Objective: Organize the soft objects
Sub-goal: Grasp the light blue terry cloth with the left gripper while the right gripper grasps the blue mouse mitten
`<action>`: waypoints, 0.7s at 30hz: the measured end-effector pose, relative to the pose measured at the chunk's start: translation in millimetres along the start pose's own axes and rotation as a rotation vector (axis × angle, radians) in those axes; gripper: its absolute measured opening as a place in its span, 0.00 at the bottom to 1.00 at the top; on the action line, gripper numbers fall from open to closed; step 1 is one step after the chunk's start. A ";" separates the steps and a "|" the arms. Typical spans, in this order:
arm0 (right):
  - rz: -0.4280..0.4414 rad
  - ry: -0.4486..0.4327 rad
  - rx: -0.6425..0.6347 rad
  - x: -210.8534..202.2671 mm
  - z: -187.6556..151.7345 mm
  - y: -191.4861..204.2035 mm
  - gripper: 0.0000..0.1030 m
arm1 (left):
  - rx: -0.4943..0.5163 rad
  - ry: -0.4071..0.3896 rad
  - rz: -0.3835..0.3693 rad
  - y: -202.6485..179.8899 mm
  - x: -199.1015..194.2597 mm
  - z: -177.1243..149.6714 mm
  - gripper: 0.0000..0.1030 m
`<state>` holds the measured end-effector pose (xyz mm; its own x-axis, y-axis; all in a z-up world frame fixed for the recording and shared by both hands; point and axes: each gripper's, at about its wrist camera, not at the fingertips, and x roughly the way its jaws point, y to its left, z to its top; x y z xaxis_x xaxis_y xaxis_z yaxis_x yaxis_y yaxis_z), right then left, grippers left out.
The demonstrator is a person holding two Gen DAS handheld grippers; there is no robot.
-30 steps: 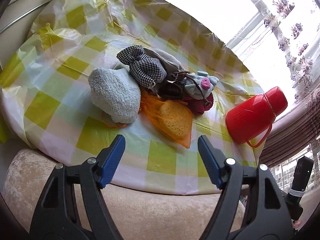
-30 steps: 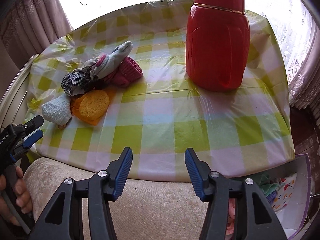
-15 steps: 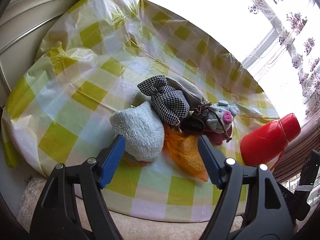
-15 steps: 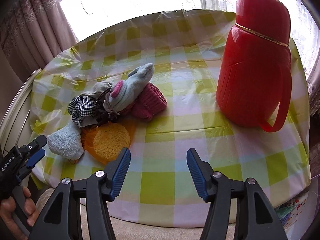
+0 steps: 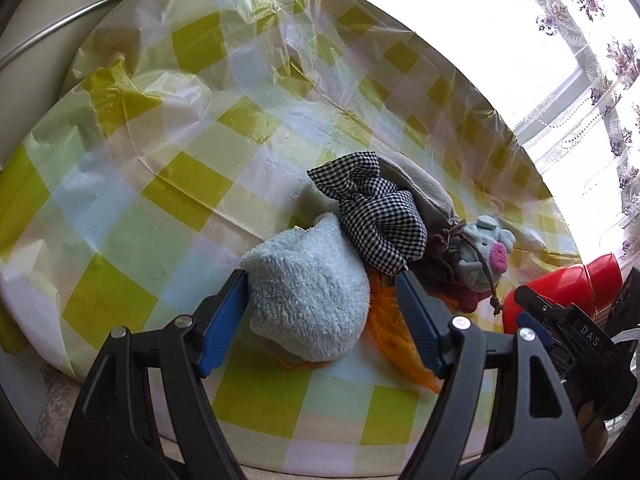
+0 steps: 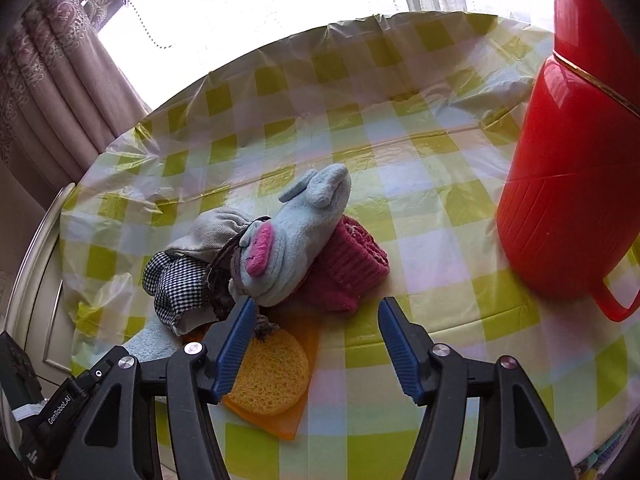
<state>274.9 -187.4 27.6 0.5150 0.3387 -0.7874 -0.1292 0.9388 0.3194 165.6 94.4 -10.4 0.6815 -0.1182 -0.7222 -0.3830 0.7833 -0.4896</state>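
Observation:
A pile of soft things lies on the checked tablecloth [image 5: 168, 168]. In the left wrist view a fluffy light-blue cloth [image 5: 308, 292] sits between the open jaws of my left gripper [image 5: 322, 280]; its left pad touches the cloth. Behind lie a black-and-white checked cloth [image 5: 380, 216], a grey pouch [image 5: 416, 188], a blue plush with a pink snout [image 5: 484, 256] and an orange mesh bag [image 5: 384, 320]. In the right wrist view my right gripper [image 6: 314, 312] is open just before the blue plush [image 6: 296, 236], a dark pink knit [image 6: 348, 272] and the yellow sponge [image 6: 272, 372] in the orange bag.
A tall red thermos jug [image 6: 576, 184] stands at the right of the table and shows in the left wrist view [image 5: 560, 292]. Curtains [image 6: 60, 92] and a bright window lie behind the table. A beige cushioned edge runs along the near side.
Both grippers have moved forward to the pile. The left one now straddles the light-blue cloth; the right one has closed in on the plush and sponge. Both stay open.

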 end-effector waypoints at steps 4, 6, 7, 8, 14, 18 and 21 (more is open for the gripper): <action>0.020 0.008 0.080 13.3 13.3 -2.9 0.62 | -0.005 0.013 -0.010 1.9 6.8 -0.4 0.75; 0.039 0.008 0.105 18.1 19.1 -0.4 0.62 | -0.005 0.020 -0.015 2.7 9.6 -0.8 0.74; 0.049 0.006 0.108 20.2 21.2 2.1 0.62 | -0.007 0.023 -0.017 3.2 10.7 -1.0 0.74; 0.052 0.005 0.111 22.9 22.7 4.7 0.62 | -0.008 0.026 -0.020 3.8 11.8 -1.2 0.73; 0.078 0.029 0.126 42.3 25.7 16.3 0.62 | 0.004 0.052 -0.039 2.8 19.6 -2.8 0.58; 0.072 0.039 0.117 54.3 26.5 18.2 0.58 | 0.008 0.067 -0.049 2.8 23.5 -3.6 0.51; 0.064 0.050 0.117 62.2 24.3 16.6 0.50 | 0.011 0.078 -0.060 2.9 25.7 -4.3 0.34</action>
<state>325.4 -152.3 -3.3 0.4653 0.4030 -0.7881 -0.0588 0.9025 0.4267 179.3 91.0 -32.5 0.6525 -0.2118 -0.7275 -0.3359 0.7798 -0.5283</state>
